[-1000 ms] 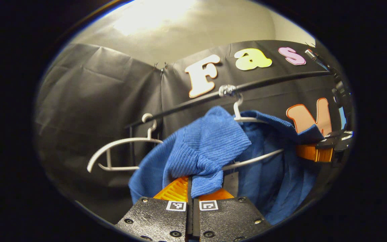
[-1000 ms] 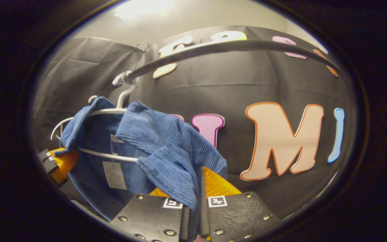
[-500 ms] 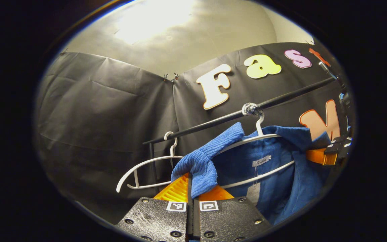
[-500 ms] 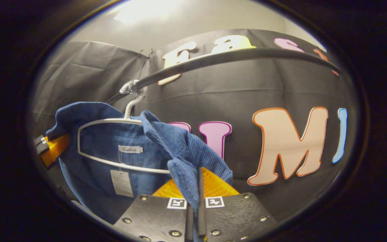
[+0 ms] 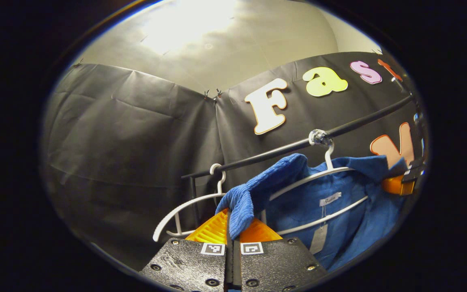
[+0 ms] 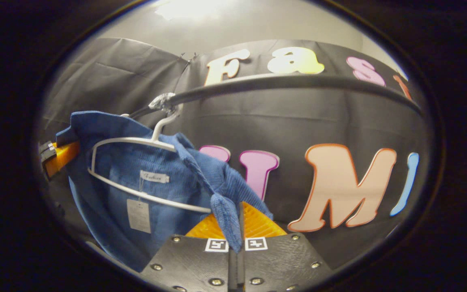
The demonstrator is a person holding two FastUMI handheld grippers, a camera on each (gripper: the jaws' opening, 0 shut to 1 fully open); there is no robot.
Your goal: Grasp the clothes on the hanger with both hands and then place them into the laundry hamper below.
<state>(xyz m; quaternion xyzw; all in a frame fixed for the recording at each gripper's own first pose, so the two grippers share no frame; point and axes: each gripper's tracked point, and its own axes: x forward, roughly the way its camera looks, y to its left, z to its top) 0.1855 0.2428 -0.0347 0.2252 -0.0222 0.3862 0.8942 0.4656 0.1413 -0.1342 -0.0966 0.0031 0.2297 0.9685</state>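
Your left gripper (image 5: pixel 232 227) clenched on blue shirt (image 5: pixel 339 211) shoulder, right gripper (image 6: pixel 237 229) clenched on other shoulder. Shirt half off white hanger (image 6: pixel 136 170), under rail (image 6: pixel 298 83). Soft, floppy, light; keep shoulder pinches, lift clear.

So the right hand-held gripper (image 6: pixel 236 231) has its two fingers pinched together on a fold of the blue ribbed garment (image 6: pixel 164 194), right at one shoulder end. The rest of the garment is draped over a white hanger (image 6: pixel 136 142), whose hook sits on the black rail (image 6: pixel 298 83) at a spot wrapped in something shiny. A white neck label (image 6: pixel 154 177) and a grey hang tag (image 6: pixel 138 215) show inside the collar. Over at the far shoulder, the left hand-held gripper (image 6: pixel 57 156) touches the cloth, though I can't tell how its fingers stand.
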